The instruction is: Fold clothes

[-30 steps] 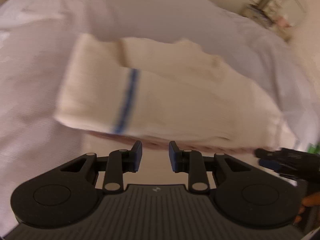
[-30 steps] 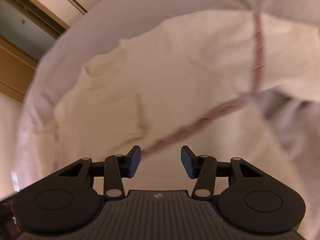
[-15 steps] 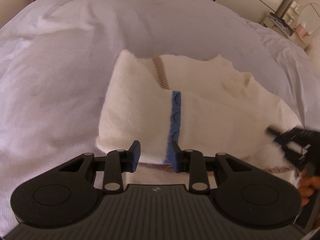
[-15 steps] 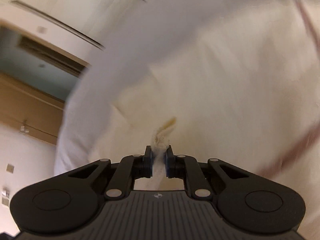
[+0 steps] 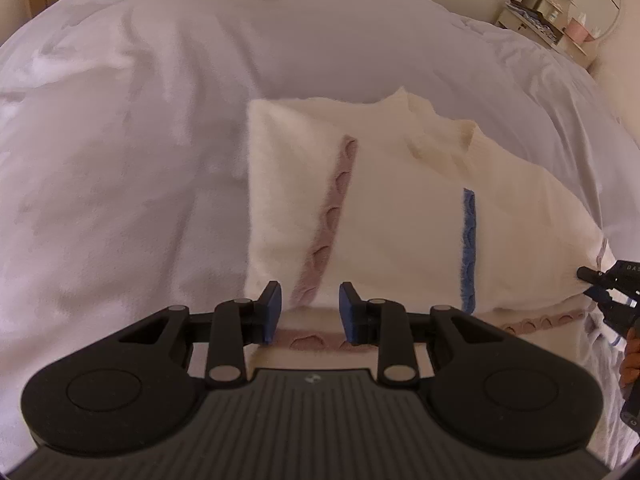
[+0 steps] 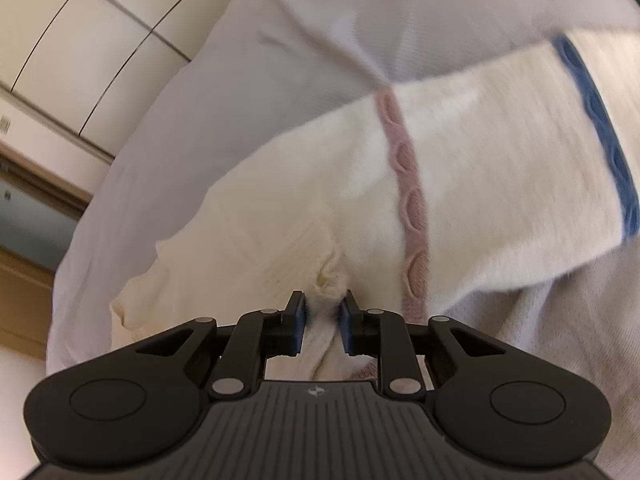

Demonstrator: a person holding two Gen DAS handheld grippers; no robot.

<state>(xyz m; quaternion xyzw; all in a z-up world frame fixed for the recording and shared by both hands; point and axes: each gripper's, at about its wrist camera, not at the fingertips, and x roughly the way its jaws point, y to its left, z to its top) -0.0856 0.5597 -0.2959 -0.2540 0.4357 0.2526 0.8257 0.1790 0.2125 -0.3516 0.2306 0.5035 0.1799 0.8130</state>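
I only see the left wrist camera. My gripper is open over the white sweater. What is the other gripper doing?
Observer: The right gripper is shut on the sweater, pinching a bunched bit of ribbed knit.
Operator: Is it holding a stripe?
Observer: No. The pink stripe runs just beside its fingers, outside the grip.
Operator: What is behind the bed over there?
Observer: Pale cupboard doors stand past the bedsheet.
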